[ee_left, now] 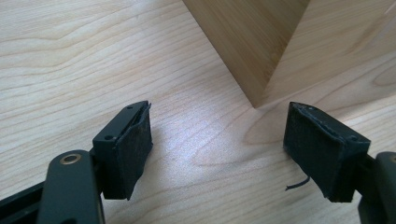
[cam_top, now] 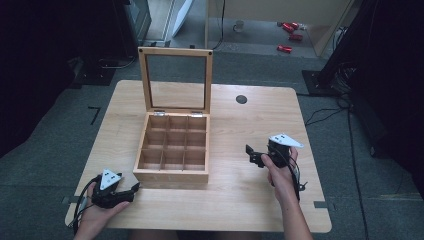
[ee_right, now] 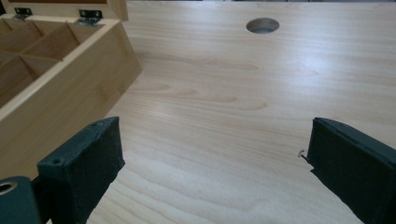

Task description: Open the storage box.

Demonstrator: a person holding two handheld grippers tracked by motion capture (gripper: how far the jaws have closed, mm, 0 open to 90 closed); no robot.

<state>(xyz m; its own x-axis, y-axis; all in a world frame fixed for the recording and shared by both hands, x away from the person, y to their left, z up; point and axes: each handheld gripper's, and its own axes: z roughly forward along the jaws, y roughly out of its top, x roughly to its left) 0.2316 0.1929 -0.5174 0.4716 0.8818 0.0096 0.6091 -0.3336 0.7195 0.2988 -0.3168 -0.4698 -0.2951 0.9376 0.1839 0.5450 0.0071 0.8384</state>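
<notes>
A wooden box (cam_top: pixel 172 150) sits mid-table (cam_top: pixel 235 200), its lid (cam_top: pixel 176 80) standing upright on the far-side hinges, glass pane facing the person. Inside, dividers split it into nine compartments, all bare wood. The left gripper (cam_top: pixel 134 189) lies low at the table's near left corner, jaws released and wide apart with nothing between them; in the left gripper view (ee_left: pixel 217 144) they point at the box's near left corner (ee_left: pixel 254 100), just short of it. The right gripper (cam_top: pixel 250 154) hangs above the table to the right of the box, well apart from it, jaws spread and holding nothing; the right gripper view (ee_right: pixel 212 163) looks past the box's right wall (ee_right: pixel 70 98) toward a round hole (ee_right: pixel 263 25) in the tabletop
</notes>
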